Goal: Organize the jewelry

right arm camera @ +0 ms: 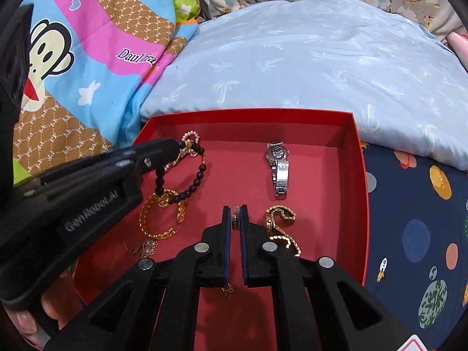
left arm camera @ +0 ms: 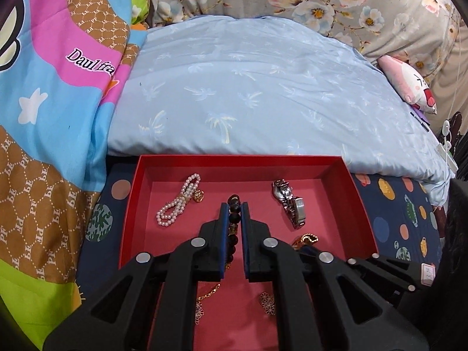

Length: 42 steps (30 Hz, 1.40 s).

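I've got L tongs (left arm camera: pixel 233 209) clamped on beads (left arm camera: pixel 234 204), R tongs (right arm camera: pixel 235 213) on ring (right arm camera: pixel 235 220), both over box (left arm camera: pixel 336 172) floor.

The box (right arm camera: pixel 358 175) sits on the bed sheet (right arm camera: pixel 409 204), in front of the pillow (right arm camera: pixel 292 58). A blanket (right arm camera: pixel 102 58) lies to the left. In the box, the pearl bracelet (left arm camera: pixel 178 201) lies at the back left and the watch (right arm camera: pixel 278 169) at the back right. The gold watch (right arm camera: pixel 280 228) lies in front of the watch. A gold chain (right arm camera: pixel 155 219) lies at the left, with flower earrings (right arm camera: pixel 147 247) in front of it.
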Available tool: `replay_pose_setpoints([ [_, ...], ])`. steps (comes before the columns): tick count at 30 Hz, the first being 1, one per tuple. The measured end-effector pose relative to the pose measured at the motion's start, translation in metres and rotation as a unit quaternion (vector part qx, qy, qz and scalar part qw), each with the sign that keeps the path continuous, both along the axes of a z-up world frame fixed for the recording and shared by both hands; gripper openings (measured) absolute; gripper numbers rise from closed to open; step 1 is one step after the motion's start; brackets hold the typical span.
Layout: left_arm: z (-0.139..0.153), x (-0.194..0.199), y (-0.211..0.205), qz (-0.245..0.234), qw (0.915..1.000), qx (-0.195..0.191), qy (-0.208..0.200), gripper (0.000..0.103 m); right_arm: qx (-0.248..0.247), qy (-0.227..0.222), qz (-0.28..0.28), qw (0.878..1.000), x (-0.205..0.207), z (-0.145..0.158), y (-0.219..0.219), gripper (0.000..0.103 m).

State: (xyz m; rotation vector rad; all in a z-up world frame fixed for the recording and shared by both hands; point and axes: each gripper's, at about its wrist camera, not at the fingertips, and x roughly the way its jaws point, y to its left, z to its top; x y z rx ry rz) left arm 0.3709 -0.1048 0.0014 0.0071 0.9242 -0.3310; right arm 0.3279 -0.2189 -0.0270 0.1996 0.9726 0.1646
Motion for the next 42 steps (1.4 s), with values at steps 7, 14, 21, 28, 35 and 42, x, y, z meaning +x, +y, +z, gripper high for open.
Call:
replay_pose_setpoints([
  [7, 0.013, -0.009, 0.011, 0.029, 0.9993, 0.006, -0.023, 0.035, -0.002, -0.016, -0.01, 1.0, -0.013, 0.014, -0.005, 0.024],
  [14, 0.041, -0.041, 0.015, 0.035, 0.9973, 0.035, -0.054, 0.039, -0.003, -0.04, -0.025, 0.999, -0.045, 0.045, -0.005, 0.043],
  [21, 0.058, -0.088, 0.017, 0.042, 0.9952, 0.057, -0.068, 0.048, -0.024, -0.055, -0.047, 0.997, -0.091, 0.066, -0.003, 0.055],
  [28, 0.051, -0.132, 0.028, 0.057, 0.9955, 0.056, -0.051, 0.051, -0.064, -0.052, -0.067, 0.994, -0.135, 0.069, 0.002, 0.061],
  [35, 0.039, -0.163, 0.041, 0.074, 0.994, 0.072, -0.038, 0.051, -0.068, -0.041, -0.077, 0.994, -0.163, 0.062, 0.005, 0.067],
  [42, 0.03, -0.183, 0.042, 0.077, 0.9922, 0.093, -0.033, 0.059, -0.079, -0.031, -0.079, 0.993, -0.182, 0.053, 0.013, 0.072],
])
